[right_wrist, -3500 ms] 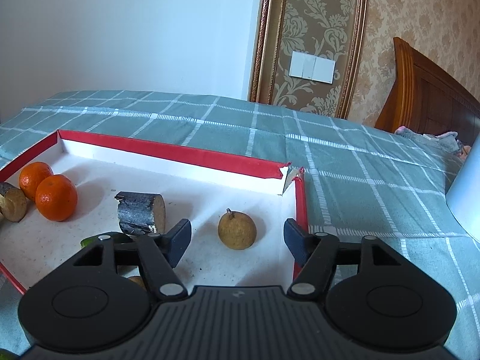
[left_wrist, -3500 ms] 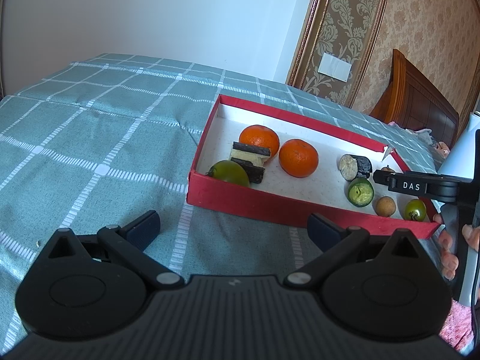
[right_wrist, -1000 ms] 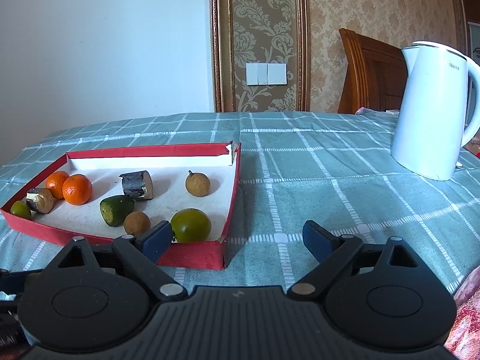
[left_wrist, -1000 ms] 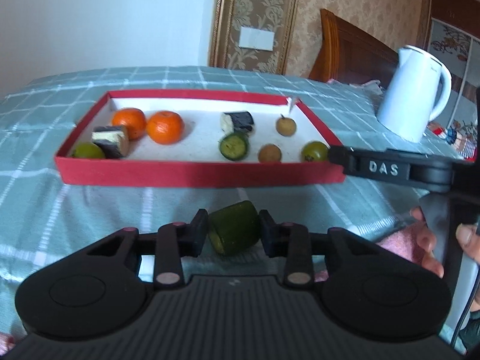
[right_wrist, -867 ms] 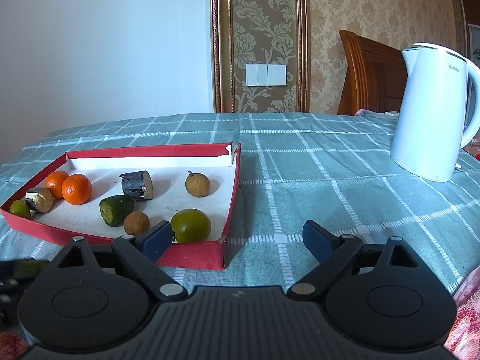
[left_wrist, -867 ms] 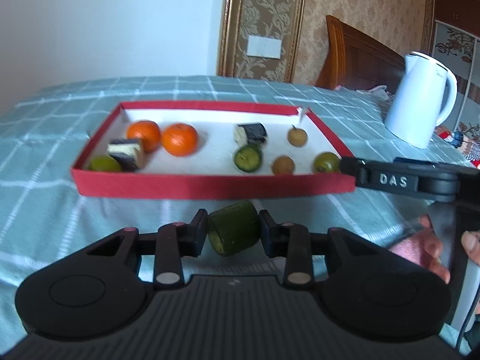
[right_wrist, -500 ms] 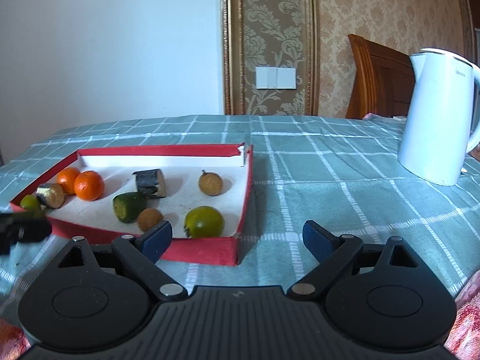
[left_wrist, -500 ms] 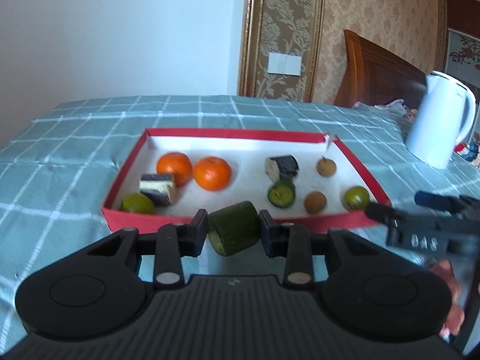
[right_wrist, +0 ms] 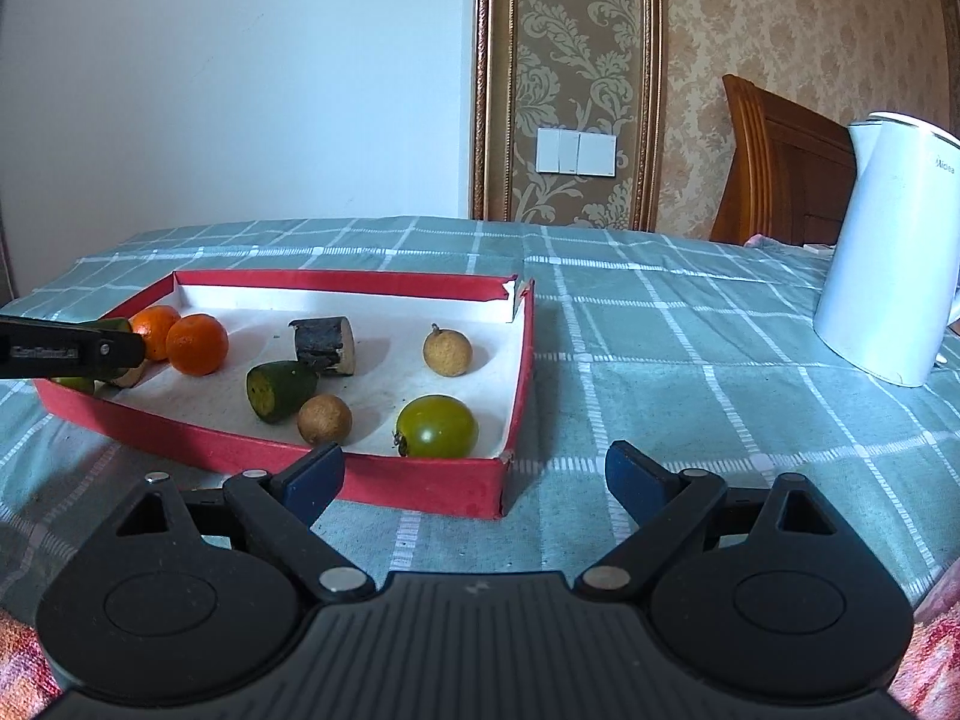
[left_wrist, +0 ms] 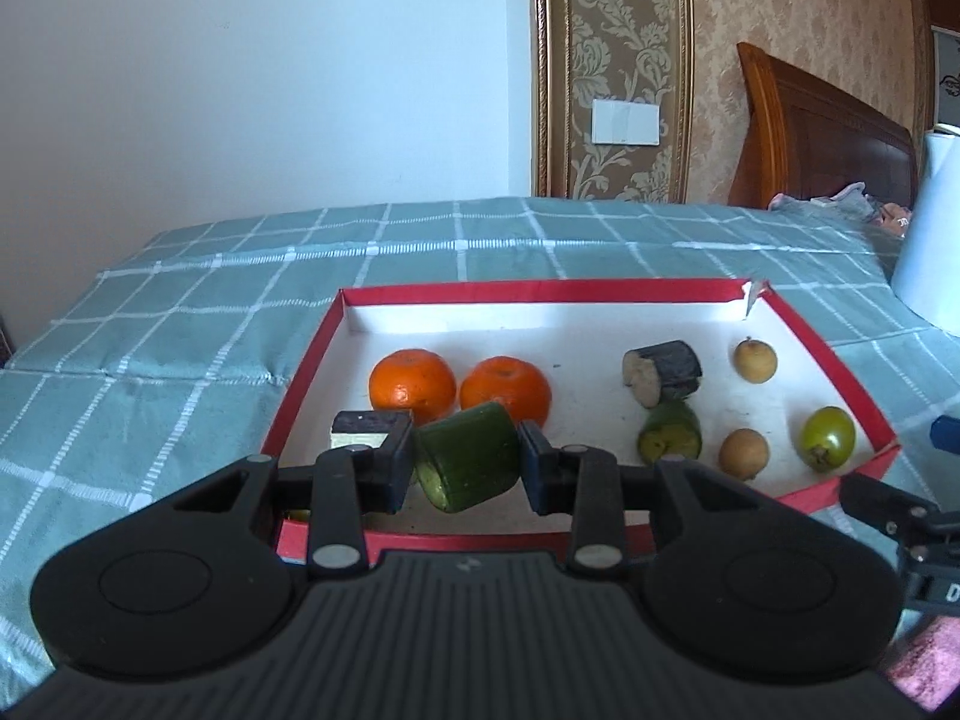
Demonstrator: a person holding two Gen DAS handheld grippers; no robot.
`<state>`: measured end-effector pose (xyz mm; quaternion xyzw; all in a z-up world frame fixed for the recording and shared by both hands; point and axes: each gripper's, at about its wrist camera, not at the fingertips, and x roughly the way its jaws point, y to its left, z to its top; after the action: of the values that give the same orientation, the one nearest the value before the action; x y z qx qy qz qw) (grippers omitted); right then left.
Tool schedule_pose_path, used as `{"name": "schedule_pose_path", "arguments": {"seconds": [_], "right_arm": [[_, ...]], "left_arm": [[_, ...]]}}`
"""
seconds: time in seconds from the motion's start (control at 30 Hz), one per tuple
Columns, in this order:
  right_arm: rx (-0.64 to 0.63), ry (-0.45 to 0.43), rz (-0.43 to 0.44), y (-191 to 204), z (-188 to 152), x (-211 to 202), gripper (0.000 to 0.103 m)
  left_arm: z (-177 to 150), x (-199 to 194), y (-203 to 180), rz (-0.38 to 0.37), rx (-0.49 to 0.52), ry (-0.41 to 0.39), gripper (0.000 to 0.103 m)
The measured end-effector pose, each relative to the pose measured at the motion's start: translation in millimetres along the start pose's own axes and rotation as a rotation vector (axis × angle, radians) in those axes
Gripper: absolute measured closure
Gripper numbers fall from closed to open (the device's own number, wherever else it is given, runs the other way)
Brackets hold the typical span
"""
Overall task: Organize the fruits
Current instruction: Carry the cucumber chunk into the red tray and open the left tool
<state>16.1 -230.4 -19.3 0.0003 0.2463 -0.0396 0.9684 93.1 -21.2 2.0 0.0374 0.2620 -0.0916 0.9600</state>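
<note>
From the left edge of the red tray, I see a green fruit half hidden at the near-left corner, a dark-skinned white block beside it, then two tangerines side by side. My left gripper has its fingers pinching a green cucumber chunk, cut face tilted down toward me. A second ago that chunk hung over the checked cloth on the desk, short of the tray's near wall; now it is above that wall, just in front of the tangerines. I judge the carry is nearly done and only the lowering and release remain.

Further right in the tray lie a dark stub with a pale cut end, a second cucumber piece, two brown longans, and a green tomato-like fruit at the near-right corner. My right gripper waits just outside that corner, fingers spread wide with nothing between them. A white kettle stands well right of the tray.
</note>
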Motion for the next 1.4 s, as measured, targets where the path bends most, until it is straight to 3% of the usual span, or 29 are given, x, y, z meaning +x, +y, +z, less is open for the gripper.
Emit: {"name": "schedule_pose_path", "arguments": {"seconds": [0.5, 0.93, 1.1, 1.17, 1.3, 1.4], "right_arm": [[-0.035, 0.031, 0.001, 8.7, -1.9, 3.6, 0.009], [-0.037, 0.034, -0.002, 8.4, -1.8, 4.7, 0.009], [-0.042, 0.036, -0.003, 9.5, -1.3, 5.7, 0.009], [-0.043, 0.039, -0.002, 9.6, -1.2, 6.0, 0.009], [-0.043, 0.046, 0.000, 10.1, -1.5, 6.3, 0.009], [-0.040, 0.050, 0.001, 9.3, -1.2, 7.1, 0.009]], "left_arm": [[6.0, 25.4, 0.5, 0.048, 0.028, -0.011, 0.069], [1.6, 25.5, 2.4, 0.044, 0.016, -0.027, 0.069], [1.2, 27.6, 3.5, 0.052, 0.001, -0.027, 0.061], [1.0, 28.7, 5.8, 0.059, -0.013, -0.024, 0.053], [-0.2, 28.0, 5.8, 0.052, -0.012, -0.021, 0.051], [-3.1, 29.0, 1.4, 0.029, 0.010, 0.017, 0.038]]}}
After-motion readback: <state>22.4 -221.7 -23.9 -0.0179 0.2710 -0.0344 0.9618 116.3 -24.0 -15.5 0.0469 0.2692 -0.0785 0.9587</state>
